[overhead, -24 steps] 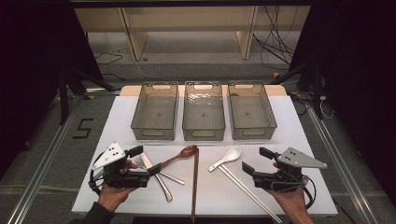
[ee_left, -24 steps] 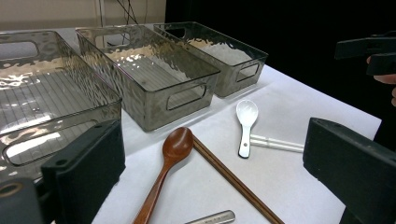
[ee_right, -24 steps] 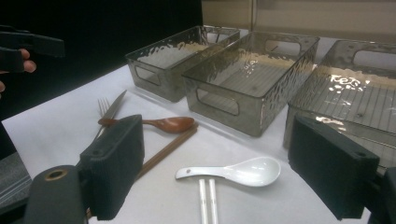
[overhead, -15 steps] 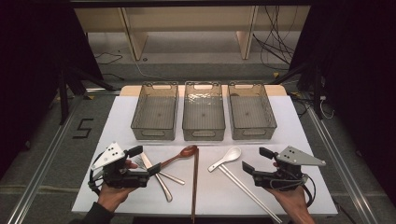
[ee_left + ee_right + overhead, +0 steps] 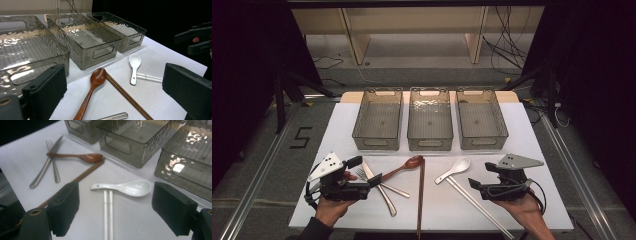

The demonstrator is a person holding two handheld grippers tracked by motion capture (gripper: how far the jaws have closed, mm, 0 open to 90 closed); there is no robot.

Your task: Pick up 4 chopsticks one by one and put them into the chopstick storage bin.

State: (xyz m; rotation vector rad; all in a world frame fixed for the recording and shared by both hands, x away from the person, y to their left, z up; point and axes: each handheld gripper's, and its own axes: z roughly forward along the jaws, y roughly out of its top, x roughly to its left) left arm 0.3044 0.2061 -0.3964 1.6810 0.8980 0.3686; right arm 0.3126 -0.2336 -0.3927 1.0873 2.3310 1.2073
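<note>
Both grippers sat low at the near edge, jaws apart and empty: left gripper (image 5: 374, 179) just beside the crossed fork (image 5: 362, 173) and knife (image 5: 379, 191), right gripper (image 5: 476, 183) aimed at the white spoon (image 5: 454, 169) lying touching the white chopsticks (image 5: 477, 202). Wooden spoon (image 5: 404, 166) and brown chopsticks (image 5: 420, 197) lay between them at the middle. Three empty clear bins (image 5: 429, 120) stood in a row on the far side, probably one per cutlery kind, so sorting looked not yet begun.
</note>
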